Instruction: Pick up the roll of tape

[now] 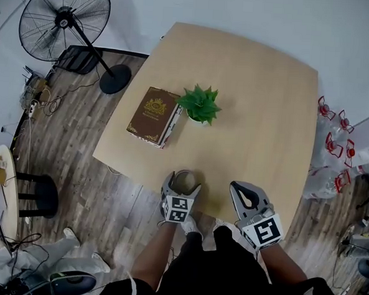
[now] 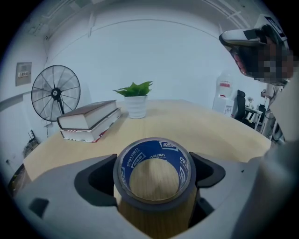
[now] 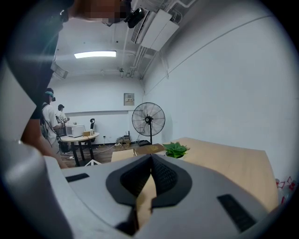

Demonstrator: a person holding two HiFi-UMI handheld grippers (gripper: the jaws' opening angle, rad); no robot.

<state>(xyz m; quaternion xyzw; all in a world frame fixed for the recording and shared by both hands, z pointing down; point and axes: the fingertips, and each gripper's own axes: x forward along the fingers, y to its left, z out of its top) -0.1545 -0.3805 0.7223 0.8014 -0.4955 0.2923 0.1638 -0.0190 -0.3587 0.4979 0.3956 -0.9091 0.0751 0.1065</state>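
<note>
Since the left gripper [image 1: 183,182] has its claw around the roll of tape [image 2: 154,221], the job now is to hold tight and lift well. The roll lies flat on the table [image 1: 255,104], close to the near edge, with its hole facing up. The claw is spread wide, one jaw on the left side of the roll and one on the right, and both pads [image 2: 205,169] look to be touching its sides, so I think it is pinching the roll. The grip should be firm before any lift, because the roll is round and smooth and could slip or spin out. It helps that the roll sits right in the middle of the jaws, not off to one side. A slow, straight lift up is best, so the roll does not tip or drag toward the near edge and fall off. The book [image 1: 154,116] and the small plant [image 1: 199,104] sit farther off, well apart from the roll, so they are not in the way. The right gripper [image 3: 150,163] hangs to the right, its claw pressed together with nothing in it, and it can just wait.
</note>
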